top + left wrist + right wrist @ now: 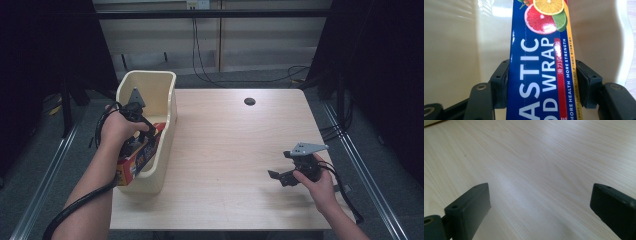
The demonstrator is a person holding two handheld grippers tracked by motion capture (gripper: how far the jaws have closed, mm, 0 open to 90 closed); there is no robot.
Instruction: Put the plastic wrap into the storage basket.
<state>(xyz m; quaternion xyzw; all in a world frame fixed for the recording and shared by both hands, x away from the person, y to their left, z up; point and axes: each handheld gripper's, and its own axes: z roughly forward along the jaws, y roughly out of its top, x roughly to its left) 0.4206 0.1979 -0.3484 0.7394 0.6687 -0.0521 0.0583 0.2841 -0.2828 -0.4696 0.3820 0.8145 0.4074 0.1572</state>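
Left gripper (140, 131) clamped across the wrap box (541, 65), one pad on each long side. Box sits inside the cream bin (167, 85) at the counter's (235, 150) left edge, its near end sticking out over the bin's low near wall toward the person.

Right gripper (280, 176) idle at the near right, jaws wide apart over bare wood, nothing between them.

Step in hand, as I read it: box going into or coming out of the bin; can't tell which.

To do it well:
- Keep the squeeze firm; the box is glossy card and may slip lengthwise.
- Move the box along its own length, clear of the bin walls.
- Grip seems off-centre, so expect the free end to droop.

Hard to make out:
- Hand and gripper cover the box's middle in the high view.
- Box ends cut off in the left gripper view.
- Bin floor mostly hidden; whether the box touches it is unclear.
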